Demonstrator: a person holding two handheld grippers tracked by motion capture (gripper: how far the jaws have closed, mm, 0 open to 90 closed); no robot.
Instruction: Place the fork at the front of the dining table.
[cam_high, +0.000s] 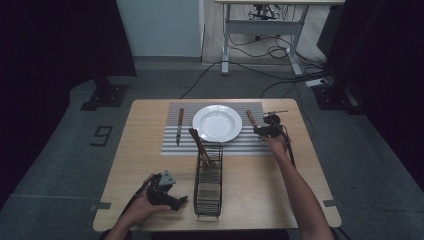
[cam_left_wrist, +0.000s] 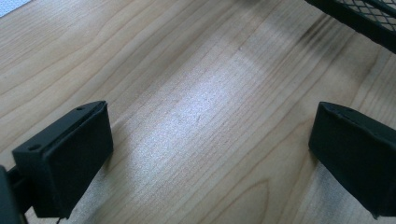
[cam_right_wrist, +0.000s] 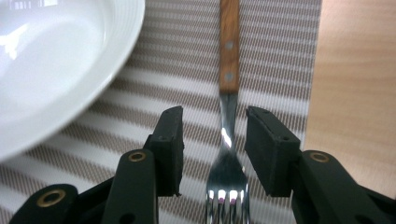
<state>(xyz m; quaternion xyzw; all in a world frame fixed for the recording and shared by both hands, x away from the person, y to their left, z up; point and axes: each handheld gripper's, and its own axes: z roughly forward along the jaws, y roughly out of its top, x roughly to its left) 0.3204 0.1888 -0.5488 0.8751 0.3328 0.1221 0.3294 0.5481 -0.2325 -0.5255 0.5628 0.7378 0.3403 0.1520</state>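
A fork with a wooden handle (cam_right_wrist: 229, 46) lies flat on the striped placemat (cam_right_wrist: 177, 74), to the right of the white plate (cam_right_wrist: 56, 60). My right gripper (cam_right_wrist: 214, 116) straddles the fork's steel neck, with a gap on either side, so its pads do not press on it. From above, the right gripper (cam_high: 266, 129) sits at the fork (cam_high: 251, 118), beside the plate (cam_high: 217, 123). My left gripper (cam_high: 181, 200) rests low at the table's front left, left of the basket. Its jaws stand wide open over bare wood (cam_left_wrist: 210, 140).
A black wire basket (cam_high: 208, 185) stands in the front middle of the table with a wooden-handled utensil (cam_high: 200, 145) leaning out of it. A knife (cam_high: 179, 125) lies on the placemat (cam_high: 170, 145), left of the plate. A basket corner (cam_left_wrist: 364, 18) shows ahead of the left gripper.
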